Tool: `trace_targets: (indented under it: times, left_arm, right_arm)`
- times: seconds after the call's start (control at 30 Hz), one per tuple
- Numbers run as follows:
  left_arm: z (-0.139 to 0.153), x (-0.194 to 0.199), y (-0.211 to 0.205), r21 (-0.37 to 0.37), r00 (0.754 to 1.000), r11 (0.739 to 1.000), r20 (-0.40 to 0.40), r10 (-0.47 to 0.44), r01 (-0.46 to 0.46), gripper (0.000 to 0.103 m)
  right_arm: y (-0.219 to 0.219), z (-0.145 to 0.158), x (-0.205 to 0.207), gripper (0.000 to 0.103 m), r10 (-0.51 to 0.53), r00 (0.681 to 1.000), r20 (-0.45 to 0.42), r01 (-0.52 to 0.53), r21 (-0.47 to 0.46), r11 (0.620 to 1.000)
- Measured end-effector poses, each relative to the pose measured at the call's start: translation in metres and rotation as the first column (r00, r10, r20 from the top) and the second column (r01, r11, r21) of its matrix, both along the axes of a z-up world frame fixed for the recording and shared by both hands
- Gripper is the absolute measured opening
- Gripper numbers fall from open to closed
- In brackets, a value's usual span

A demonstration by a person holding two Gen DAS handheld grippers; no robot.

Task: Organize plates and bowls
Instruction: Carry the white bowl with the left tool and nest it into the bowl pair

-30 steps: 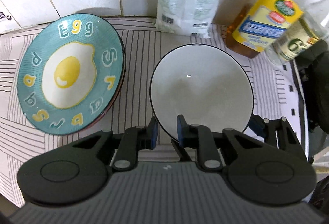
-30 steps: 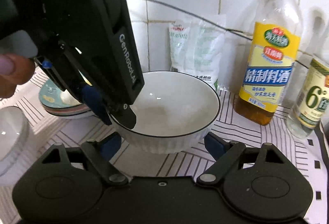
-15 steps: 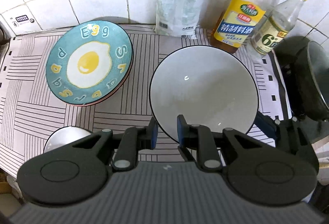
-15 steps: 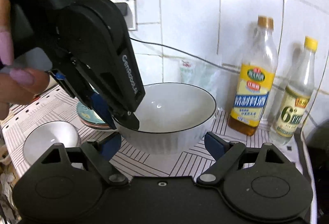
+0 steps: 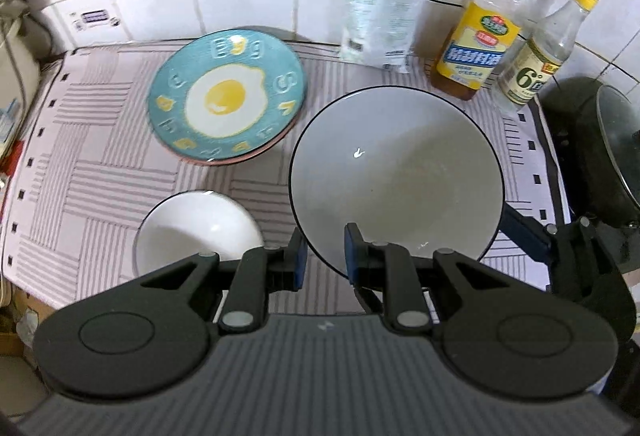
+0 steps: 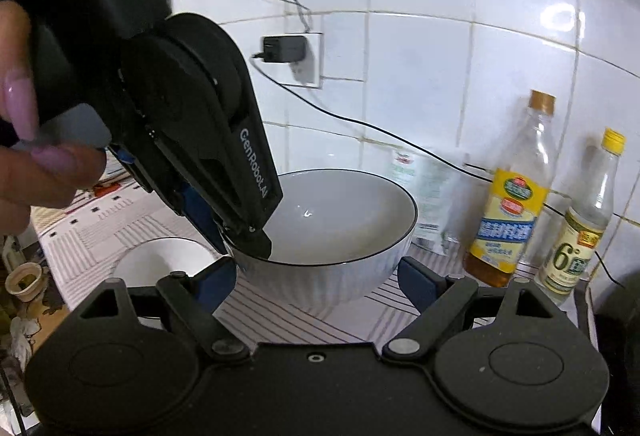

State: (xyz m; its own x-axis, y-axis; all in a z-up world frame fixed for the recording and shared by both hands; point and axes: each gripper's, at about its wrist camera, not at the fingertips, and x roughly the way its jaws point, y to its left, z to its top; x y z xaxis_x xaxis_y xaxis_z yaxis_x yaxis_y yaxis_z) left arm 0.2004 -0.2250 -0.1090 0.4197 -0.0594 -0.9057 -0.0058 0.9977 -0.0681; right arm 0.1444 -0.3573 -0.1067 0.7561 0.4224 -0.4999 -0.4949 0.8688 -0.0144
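Observation:
A large white bowl with a dark rim (image 5: 396, 172) hangs above the striped mat (image 5: 80, 140), held from two sides. My left gripper (image 5: 325, 256) is shut on its near rim, one pad inside and one outside. In the right wrist view the same bowl (image 6: 340, 220) sits between the wide-set fingers of my right gripper (image 6: 316, 276), whose blue pads press its ribbed wall. A small white bowl (image 5: 196, 228) stands on the mat below and to the left. Behind it lies a teal fried-egg plate (image 5: 226, 100) on top of a pink one.
Two bottles (image 5: 480, 36) (image 5: 540, 52) and a plastic bag (image 5: 378, 20) stand against the tiled wall. A dark pan with a lid (image 5: 600, 156) is at the right. A charger (image 6: 288, 52) sits in the wall socket, its cable trailing along the wall. The counter's edge is near left.
Both grippers have risen with the large bowl, so the counter looks farther away. The small white bowl has come into view under the left gripper.

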Motion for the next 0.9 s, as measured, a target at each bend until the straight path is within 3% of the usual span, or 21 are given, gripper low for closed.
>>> trace_targets:
  times: [0.43, 0.9]
  left_arm:
    - [0.001, -0.033, 0.058, 0.008, 0.993, 0.993, -0.015, 0.114, -0.114, 0.018]
    - [-0.024, -0.024, 0.107, 0.061, 0.978, 0.983, -0.108, 0.176, -0.171, 0.018]
  right_arm:
    - [0.042, 0.003, -0.021, 0.091, 0.145, 0.989, -0.001, -0.145, -0.005, 0.989]
    - [0.092, -0.016, -0.017, 0.091, 0.234, 0.969, -0.078, -0.232, 0.026, 0.972]
